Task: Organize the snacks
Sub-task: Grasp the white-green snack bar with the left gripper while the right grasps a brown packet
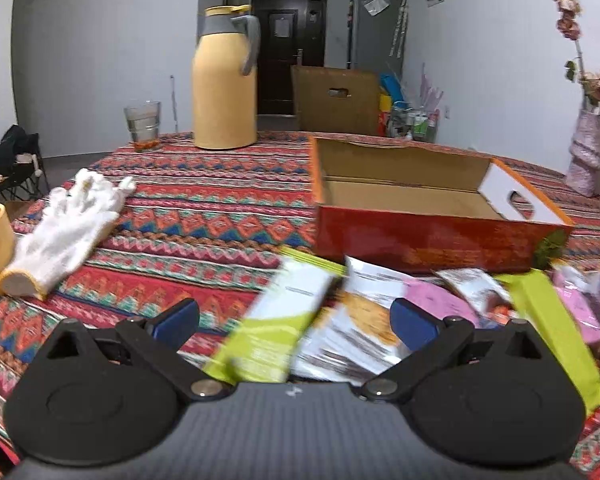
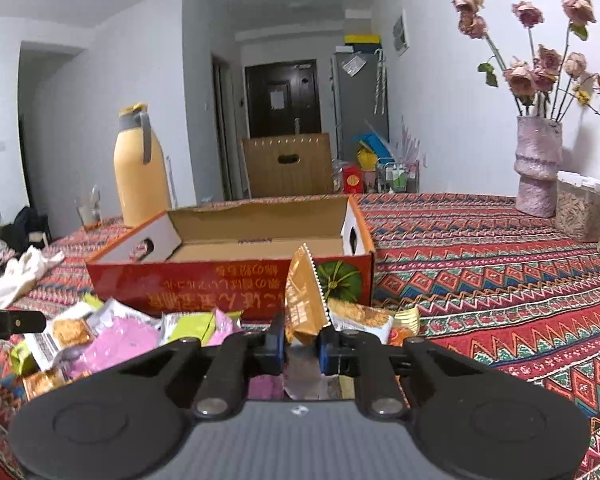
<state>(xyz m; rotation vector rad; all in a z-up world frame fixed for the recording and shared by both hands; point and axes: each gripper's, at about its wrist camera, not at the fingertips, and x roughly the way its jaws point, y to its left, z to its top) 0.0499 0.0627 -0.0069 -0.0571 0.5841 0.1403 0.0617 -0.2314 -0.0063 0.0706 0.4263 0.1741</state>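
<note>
A long, shallow cardboard box (image 2: pixel 228 280) with a glossy red outside, orange rims and white end panels with hand-holes sits open on the table (image 2: pixel 480 264), which is covered in a red zigzag-patterned cloth. Nothing lies on the part of its brown floor that shows. Just in front of the box's near wall lies a loose heap of snack packets (image 1: pixel 380 320): lime-green and white wrappers, pink ones, and white ones printed with a biscuit. The right gripper (image 2: pixel 302 346) has its blue-padded jaws drawn narrow on an orange-gold foil packet with a zigzag top edge (image 2: pixel 304 296), which stands upright between them, its top overlapping the pumpkin picture on the box's front. The left gripper (image 1: pixel 296 318) hangs over the left end of the heap with its jaws spread wide, nothing pinched; a green-and-white packet (image 1: pixel 276 328) lies beneath the gap. Farther left on the cloth rests a white cotton glove (image 1: pixel 66 228), and beyond it a clear drinking glass (image 1: pixel 142 124) and a tall yellow thermos jug with a grey handle (image 1: pixel 224 80). At the far right stands a pink textured vase of dried roses (image 2: pixel 538 168).
</note>
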